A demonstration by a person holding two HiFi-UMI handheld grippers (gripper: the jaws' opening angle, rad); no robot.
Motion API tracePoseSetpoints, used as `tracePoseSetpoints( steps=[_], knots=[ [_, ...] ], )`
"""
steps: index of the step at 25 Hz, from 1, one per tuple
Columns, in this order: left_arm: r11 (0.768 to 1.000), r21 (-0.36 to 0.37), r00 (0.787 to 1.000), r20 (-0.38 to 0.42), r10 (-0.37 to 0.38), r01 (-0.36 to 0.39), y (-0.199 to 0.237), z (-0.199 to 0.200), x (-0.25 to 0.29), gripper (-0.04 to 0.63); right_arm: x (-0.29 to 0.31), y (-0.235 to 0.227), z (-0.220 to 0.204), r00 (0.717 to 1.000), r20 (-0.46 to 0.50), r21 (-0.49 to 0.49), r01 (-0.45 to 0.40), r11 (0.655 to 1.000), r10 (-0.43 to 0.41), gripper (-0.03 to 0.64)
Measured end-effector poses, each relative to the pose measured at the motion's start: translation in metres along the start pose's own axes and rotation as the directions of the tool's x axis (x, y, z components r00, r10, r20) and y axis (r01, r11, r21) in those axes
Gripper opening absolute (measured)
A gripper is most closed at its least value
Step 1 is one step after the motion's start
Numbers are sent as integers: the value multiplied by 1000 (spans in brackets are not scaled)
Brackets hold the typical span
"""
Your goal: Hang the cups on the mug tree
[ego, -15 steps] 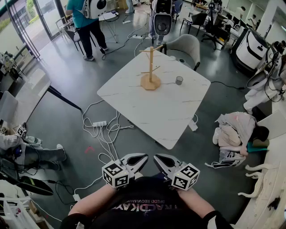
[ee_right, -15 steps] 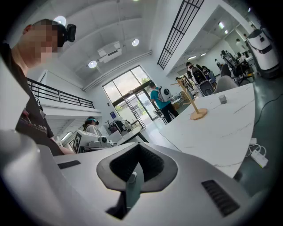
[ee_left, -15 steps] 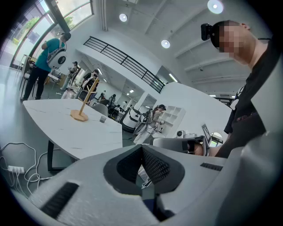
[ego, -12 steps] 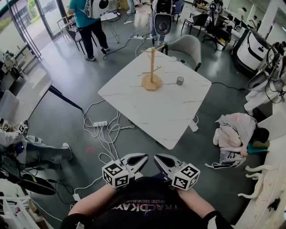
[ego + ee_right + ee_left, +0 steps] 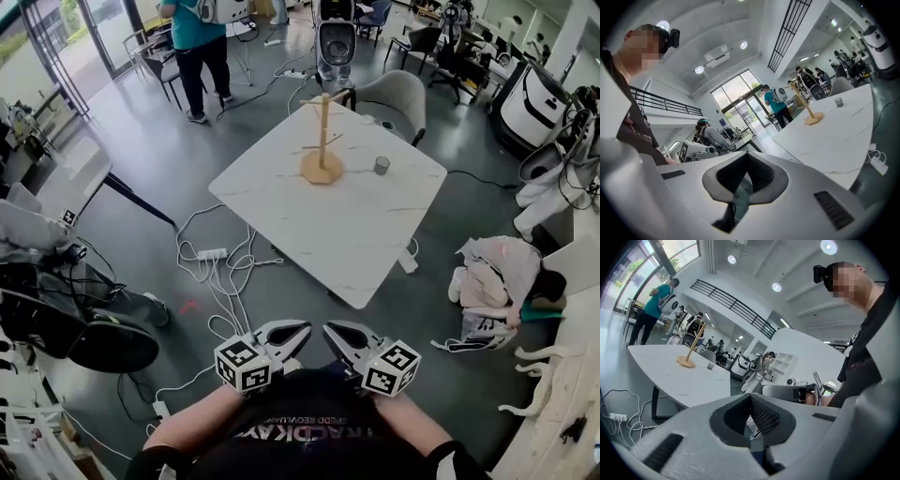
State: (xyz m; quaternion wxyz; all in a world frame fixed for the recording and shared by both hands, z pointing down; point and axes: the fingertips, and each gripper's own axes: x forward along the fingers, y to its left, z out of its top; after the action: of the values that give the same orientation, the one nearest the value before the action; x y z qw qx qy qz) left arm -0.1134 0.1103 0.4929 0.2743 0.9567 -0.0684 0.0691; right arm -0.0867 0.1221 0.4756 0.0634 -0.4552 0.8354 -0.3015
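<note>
Well apart from table (image 5: 356, 246); left gripper (image 5: 285, 332), right gripper (image 5: 339, 336) both pressed together, empty. Risk: clipping tree (image 5: 322, 141) beside cup (image 5: 382, 165) near far edge, toppling it.

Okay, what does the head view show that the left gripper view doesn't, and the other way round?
Only the head view: both grippers from above with their marker cubes, left gripper and right gripper, held near the body, well short of the table. Only the left gripper view: its jaws closed together on nothing, plus the ceiling lights. Both: the table, the wooden mug tree, and one cup standing beside it, not hung.
</note>
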Motion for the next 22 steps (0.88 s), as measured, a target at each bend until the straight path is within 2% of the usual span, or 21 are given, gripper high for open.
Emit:
tracePoseSetpoints(
  steps=[22],
  knots=[
    [1000, 14, 1000, 7, -20, 20, -6, -3, -7, -3, -8, -3, 3, 997, 39, 17, 58, 998, -59, 9]
  ],
)
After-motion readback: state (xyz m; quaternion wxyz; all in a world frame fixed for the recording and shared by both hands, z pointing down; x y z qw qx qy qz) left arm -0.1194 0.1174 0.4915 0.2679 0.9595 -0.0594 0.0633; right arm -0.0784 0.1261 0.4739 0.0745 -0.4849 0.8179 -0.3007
